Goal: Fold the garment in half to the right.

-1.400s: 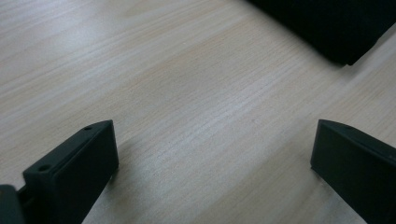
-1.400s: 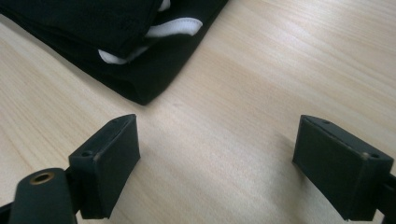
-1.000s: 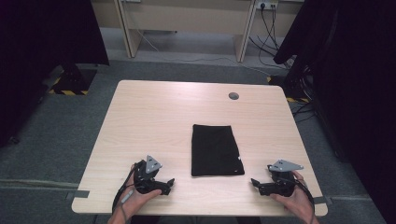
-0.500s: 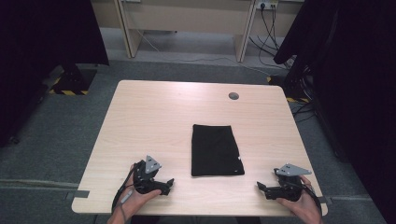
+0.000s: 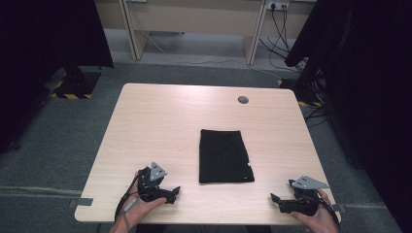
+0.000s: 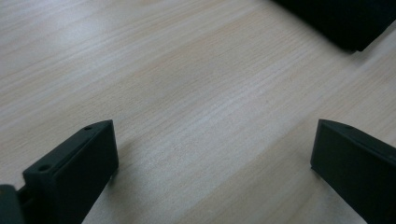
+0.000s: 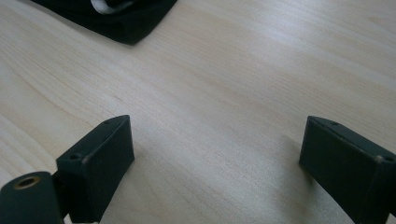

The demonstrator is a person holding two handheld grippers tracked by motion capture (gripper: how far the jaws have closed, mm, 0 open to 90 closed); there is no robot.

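A black folded cloth (image 5: 224, 156) lies flat at the middle of the light wooden table (image 5: 160, 121), with a small white label at its near right corner. My left gripper (image 5: 171, 193) rests near the front edge, left of the cloth, jaws wide open over bare wood. In the left gripper view (image 6: 212, 154) a corner of the cloth (image 6: 345, 18) lies at the top right. My right gripper (image 5: 278, 201) sits at the near right corner, also open and holding nothing. The right gripper view (image 7: 217, 144) has the cloth's labelled corner (image 7: 126, 21) at the top left.
A round grey cable hole (image 5: 243, 99) is set in the table's far side. Black curtains (image 5: 48, 34) hang on both sides, and cables (image 5: 286, 29) trail on the grey floor behind. Bare wood lies all around the cloth.
My right gripper has drawn back a little toward the near right corner, away from the cloth. The left gripper and the cloth have stayed put.
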